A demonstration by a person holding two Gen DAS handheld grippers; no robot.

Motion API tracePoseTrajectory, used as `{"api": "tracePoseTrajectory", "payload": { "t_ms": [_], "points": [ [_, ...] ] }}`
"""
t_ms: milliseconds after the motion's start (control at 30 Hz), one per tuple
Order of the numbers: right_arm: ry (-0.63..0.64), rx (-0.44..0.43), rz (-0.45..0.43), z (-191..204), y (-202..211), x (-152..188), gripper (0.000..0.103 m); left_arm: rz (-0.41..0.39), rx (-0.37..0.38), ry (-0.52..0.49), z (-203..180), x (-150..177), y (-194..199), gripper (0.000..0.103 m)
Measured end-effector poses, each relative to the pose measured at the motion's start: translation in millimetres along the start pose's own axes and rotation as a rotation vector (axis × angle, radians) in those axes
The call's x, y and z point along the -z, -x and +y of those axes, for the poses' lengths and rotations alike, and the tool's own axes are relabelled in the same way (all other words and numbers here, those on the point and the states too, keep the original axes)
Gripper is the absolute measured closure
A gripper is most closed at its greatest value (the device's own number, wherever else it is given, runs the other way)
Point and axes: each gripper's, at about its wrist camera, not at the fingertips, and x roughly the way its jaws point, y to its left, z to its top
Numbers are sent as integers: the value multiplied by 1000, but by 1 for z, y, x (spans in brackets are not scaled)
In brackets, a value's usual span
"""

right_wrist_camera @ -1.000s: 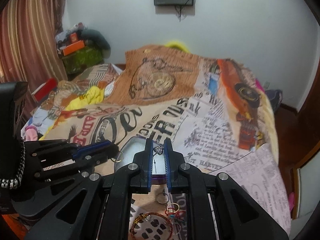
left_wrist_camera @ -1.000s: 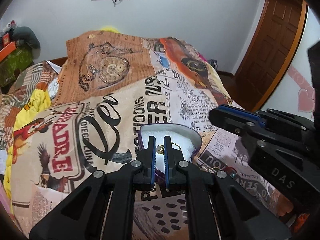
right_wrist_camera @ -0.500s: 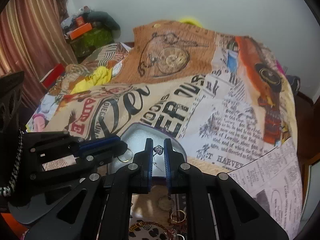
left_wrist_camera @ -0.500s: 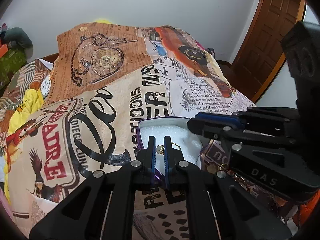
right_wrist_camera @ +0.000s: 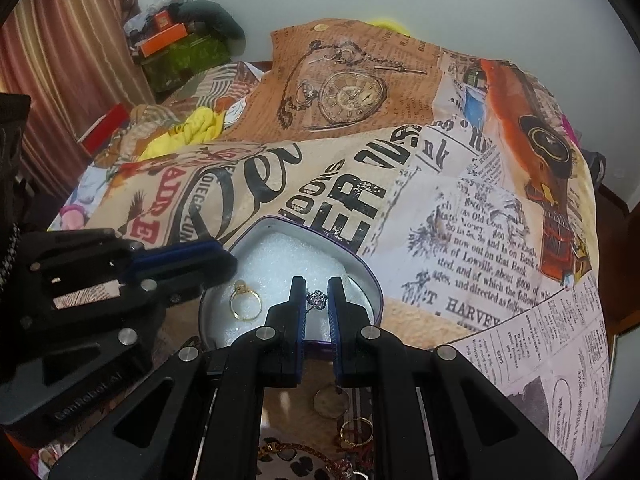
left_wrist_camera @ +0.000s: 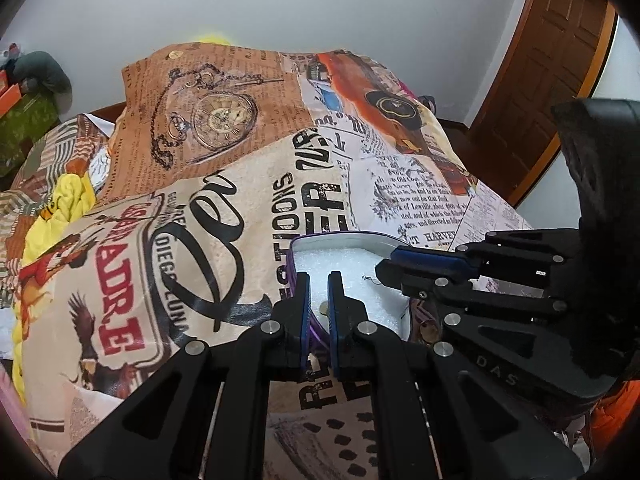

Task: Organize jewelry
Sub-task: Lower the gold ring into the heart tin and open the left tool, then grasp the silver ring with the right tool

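A heart-shaped tin with white foam lining lies on the printed bedspread; it also shows in the left wrist view. A gold ring lies on the foam near the left side. My left gripper hovers over the tin's near edge with a narrow gap between the jaws and nothing held; a bit of gold shows below. My right gripper is shut on a small silver ring just above the foam.
Loose jewelry lies on the bedspread in front of the tin: a round hoop, a gold ring and a beaded bracelet. A wooden door stands at the right. Clutter and boxes sit at the back left.
My left gripper has let go of the gold ring, which now lies on the foam. Both grippers have moved lower over the tin; the right one still holds the silver ring.
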Motion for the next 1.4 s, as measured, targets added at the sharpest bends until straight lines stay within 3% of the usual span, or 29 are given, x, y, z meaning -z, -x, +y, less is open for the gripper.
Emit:
{"api": "tracePoseTrajectory", "payload": {
  "t_ms": [233, 400, 800, 967, 1400],
  "points": [
    [9, 26, -19, 5, 15, 0, 86, -35, -15, 6, -1, -1, 25, 93],
    [8, 49, -40, 7, 29, 3, 85, -64, -29, 1, -5, 0, 44, 80],
    [-23, 80, -87, 6, 70, 20, 84, -80, -39, -32, -24, 15, 75, 79],
    [-50, 95, -93, 1, 81, 34, 83, -72, -35, -39, -31, 23, 80, 73],
    [-115, 129, -53, -23, 88, 74, 79, 20, 16, -80, -58, 45, 53, 73]
  ]
}}
